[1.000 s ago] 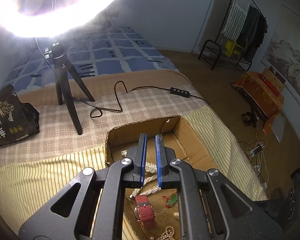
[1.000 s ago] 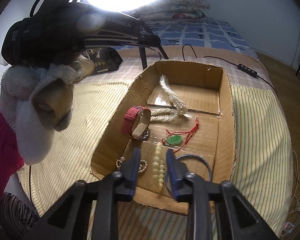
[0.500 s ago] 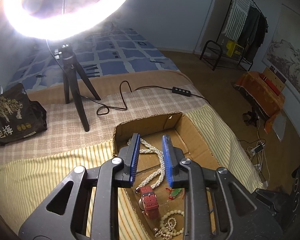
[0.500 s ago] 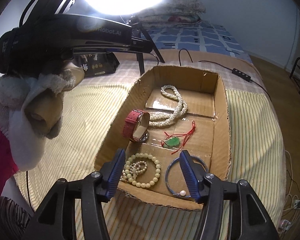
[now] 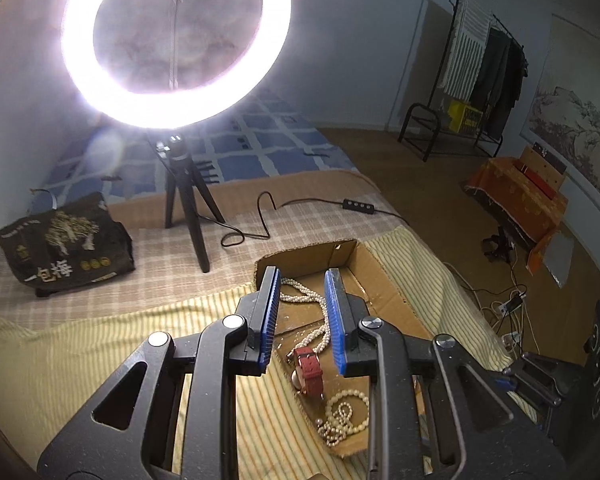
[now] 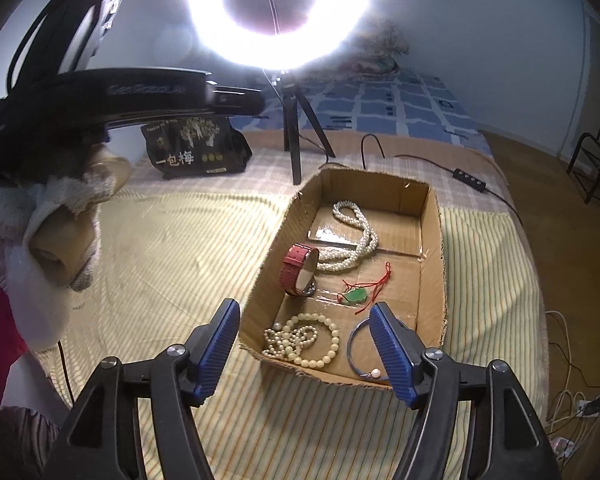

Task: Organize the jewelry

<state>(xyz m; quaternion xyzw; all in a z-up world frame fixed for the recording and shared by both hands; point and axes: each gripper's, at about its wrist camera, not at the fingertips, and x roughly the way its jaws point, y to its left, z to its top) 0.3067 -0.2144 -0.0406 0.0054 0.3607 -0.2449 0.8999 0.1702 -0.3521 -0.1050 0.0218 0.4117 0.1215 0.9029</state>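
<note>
A shallow cardboard box (image 6: 432, 240) lies on the striped bedcover and holds the jewelry: a long pearl necklace (image 6: 356, 240), a red watch (image 6: 298, 268), a green pendant on red cord (image 6: 356, 296), cream bead bracelets (image 6: 304, 340) and a blue bangle (image 6: 356, 354). My right gripper (image 6: 304, 320) is open and empty above the box's near end. My left gripper (image 5: 302, 282) is open and empty above the box (image 5: 388, 280), with the pearl necklace (image 5: 312, 300), watch (image 5: 310, 372) and bracelets (image 5: 346, 412) below it.
A lit ring light on a black tripod (image 5: 188, 208) stands behind the box, its cable and switch (image 5: 360, 206) trailing right. A black printed bag (image 5: 64, 240) lies at the left. The bed edge drops to the floor on the right (image 5: 480, 240).
Both grippers have opened and drawn up and back from the box. The pearl necklace and the cream bracelets now lie loose inside it.
</note>
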